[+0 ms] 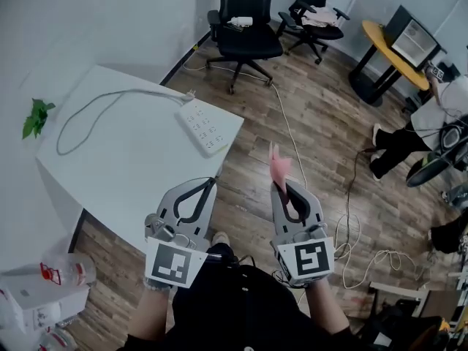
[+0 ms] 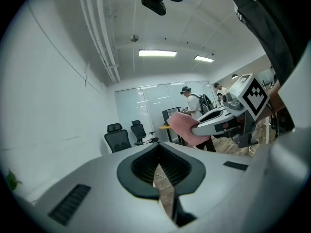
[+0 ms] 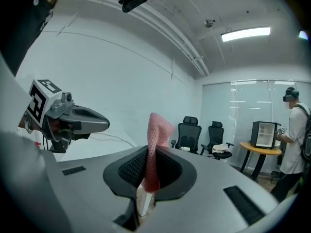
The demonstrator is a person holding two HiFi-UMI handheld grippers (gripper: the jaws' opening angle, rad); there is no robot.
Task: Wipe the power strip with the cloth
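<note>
The flat white rectangular power strip (image 1: 208, 126) lies by the smooth white surface's (image 1: 124, 167) edge, its grey cord (image 1: 88, 112) looped. The right claw (image 1: 281, 185) pinches a pink mesh cloth (image 1: 280, 168) upright. The left claw (image 1: 213, 181) is closed on nothing.

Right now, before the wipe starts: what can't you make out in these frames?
- White multi-socket power strip: head view, too small to show dirt or switch state.
- Pink mesh cloth: lower end hidden between the fingers of the right gripper, right gripper view.
- Grey cable on the white table: far end too small to trace, head view.
</note>
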